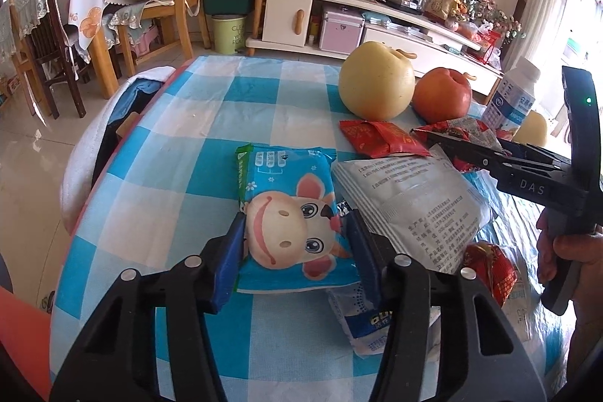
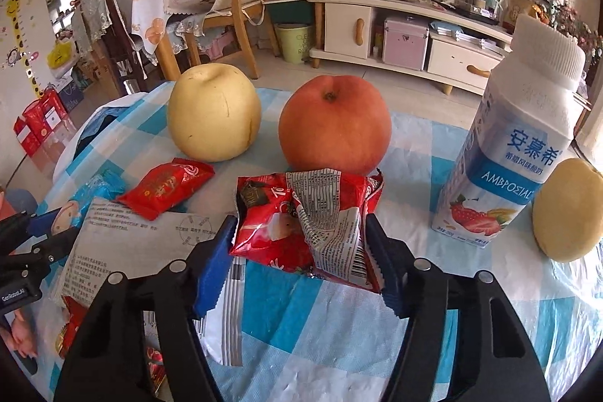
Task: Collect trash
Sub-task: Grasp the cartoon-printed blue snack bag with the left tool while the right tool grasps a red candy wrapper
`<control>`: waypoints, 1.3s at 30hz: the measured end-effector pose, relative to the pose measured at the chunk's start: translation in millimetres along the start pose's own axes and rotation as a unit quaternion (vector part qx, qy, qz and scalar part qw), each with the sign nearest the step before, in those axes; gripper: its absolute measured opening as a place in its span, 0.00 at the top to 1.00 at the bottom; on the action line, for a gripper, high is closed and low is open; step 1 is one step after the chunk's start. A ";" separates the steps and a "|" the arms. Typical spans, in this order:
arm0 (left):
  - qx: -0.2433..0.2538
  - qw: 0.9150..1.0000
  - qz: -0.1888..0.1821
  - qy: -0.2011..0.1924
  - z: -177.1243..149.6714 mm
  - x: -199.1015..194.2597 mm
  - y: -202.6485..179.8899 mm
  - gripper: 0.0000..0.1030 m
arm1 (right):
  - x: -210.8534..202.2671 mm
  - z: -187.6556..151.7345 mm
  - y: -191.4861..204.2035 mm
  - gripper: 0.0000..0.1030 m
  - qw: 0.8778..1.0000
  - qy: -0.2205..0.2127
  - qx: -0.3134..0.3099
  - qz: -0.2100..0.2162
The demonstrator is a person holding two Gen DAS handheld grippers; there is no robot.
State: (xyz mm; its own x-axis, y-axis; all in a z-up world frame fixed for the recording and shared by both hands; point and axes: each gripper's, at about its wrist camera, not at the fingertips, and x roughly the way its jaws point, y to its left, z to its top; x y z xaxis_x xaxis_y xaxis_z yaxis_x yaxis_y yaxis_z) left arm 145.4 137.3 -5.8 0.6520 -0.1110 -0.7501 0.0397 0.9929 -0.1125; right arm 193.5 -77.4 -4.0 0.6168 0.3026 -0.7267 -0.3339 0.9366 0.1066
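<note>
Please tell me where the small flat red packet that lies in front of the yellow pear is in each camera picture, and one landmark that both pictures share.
Left wrist view: the small red packet lies right of centre, just below the yellow pear, above the white printed bag.
Right wrist view: the small red packet lies left of centre, below the yellow pear.
Shared landmark: the red apple beside the pear.

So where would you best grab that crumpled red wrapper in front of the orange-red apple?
Probably across its puffed middle, coming from the near side at a downward slant. The crumpled red wrapper bulges up off the tablecloth, so the right hand-held gripper can pinch its two side edges, clear of the apple behind it.
</note>
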 end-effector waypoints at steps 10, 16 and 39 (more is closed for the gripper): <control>0.016 0.999 -0.026 0.011 -15.8 -13.8 -14.3 0.52 | -25.3 -14.3 16.0 0.52 0.999 0.018 -0.024 0.017; 0.038 0.998 -0.047 0.019 -39.2 -30.1 -33.6 0.52 | -47.2 -41.3 27.1 0.84 0.998 0.046 -0.023 0.025; -0.011 0.994 -0.107 0.024 -107.9 -106.2 -47.8 0.61 | -135.3 -118.5 50.9 0.43 0.998 0.049 0.029 0.013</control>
State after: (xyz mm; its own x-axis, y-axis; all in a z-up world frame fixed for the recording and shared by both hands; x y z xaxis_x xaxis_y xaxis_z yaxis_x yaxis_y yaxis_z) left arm -7.4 97.0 8.9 0.5939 -0.3215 -0.7375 0.1560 0.9453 -0.2865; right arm 8.6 -91.6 19.3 0.5340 0.3115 -0.7860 -0.3053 0.9380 0.1643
